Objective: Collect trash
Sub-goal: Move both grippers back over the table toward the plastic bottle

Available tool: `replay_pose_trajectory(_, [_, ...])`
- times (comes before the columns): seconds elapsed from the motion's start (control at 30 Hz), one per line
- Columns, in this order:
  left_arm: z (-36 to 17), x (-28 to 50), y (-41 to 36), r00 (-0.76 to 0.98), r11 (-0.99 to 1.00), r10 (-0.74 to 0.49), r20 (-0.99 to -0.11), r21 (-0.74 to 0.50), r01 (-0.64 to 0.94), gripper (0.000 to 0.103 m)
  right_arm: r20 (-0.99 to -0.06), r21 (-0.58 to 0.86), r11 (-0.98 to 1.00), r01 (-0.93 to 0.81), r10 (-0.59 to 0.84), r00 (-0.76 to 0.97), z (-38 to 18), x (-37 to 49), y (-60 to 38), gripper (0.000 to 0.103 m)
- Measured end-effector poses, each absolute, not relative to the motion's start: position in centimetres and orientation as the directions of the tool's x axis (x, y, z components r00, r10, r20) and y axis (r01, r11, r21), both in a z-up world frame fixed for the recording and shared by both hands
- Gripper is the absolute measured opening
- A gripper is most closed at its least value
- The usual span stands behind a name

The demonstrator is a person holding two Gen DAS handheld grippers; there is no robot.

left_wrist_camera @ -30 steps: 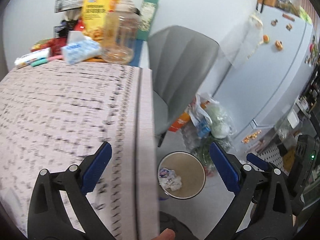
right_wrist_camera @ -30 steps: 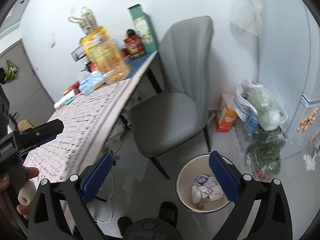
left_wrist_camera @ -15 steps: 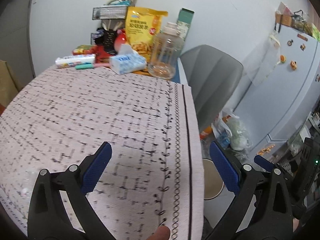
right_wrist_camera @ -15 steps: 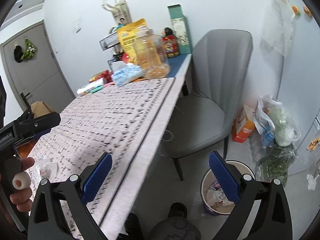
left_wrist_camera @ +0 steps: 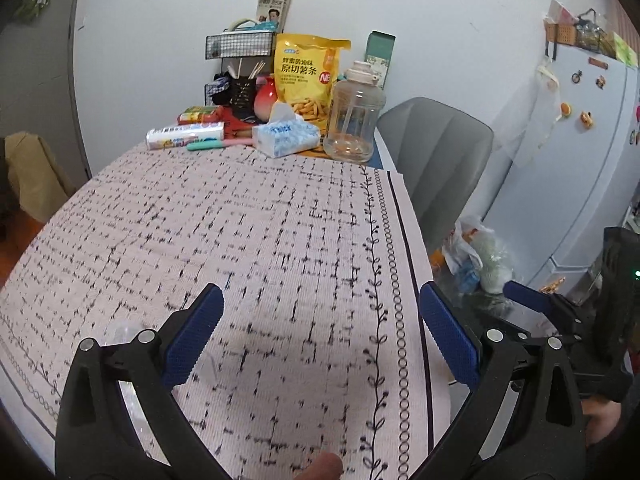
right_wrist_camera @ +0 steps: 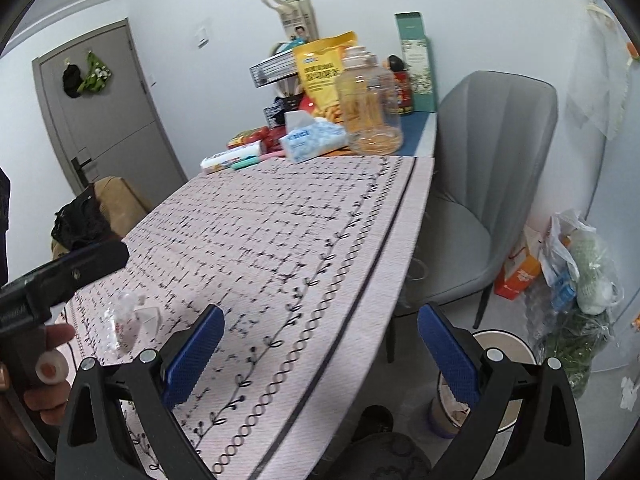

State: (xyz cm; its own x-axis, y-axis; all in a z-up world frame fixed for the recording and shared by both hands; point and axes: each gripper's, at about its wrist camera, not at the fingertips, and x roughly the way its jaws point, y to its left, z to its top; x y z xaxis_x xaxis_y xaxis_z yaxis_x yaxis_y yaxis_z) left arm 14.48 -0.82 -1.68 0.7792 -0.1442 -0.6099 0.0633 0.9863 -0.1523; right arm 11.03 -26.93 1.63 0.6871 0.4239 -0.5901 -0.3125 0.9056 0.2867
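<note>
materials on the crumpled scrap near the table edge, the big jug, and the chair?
Crumpled scrap: looks like thin clear plastic film with some white paper; glossy, see-through creases.
Big jug: clear rigid plastic, probably; transparent ribbed walls, white cap.
Chair: grey matte upholstery, faux leather or fabric; stitched vertical channels, dark slim legs.

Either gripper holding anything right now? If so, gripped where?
Nothing held. The left gripper and right gripper are both open with empty jaws. The crumpled clear wrapper lies untouched on the tablecloth.
</note>
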Motion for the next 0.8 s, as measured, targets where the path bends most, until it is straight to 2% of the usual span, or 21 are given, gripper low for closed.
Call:
replay_pose_trajectory(0.4, [-2.6, 11.2, 4.9, 0.794, 0.98, -0.024, -0.607, -0.17, -0.1, 0.097, -0.593, 0.303, 0.856, -0.418, 0.513, 0.621, 1.1, 10.3, -23.3, 0.095])
replay_pose_trajectory(0.8, [-6.9, 9.5, 10.4, 0.735, 0.942, 0.062, -0.675, -0.204, -0.266, 0.097, -0.603, 0.317, 0.828, -0.462, 0.553, 0.575, -0.1, 10.2, -21.5, 0.095])
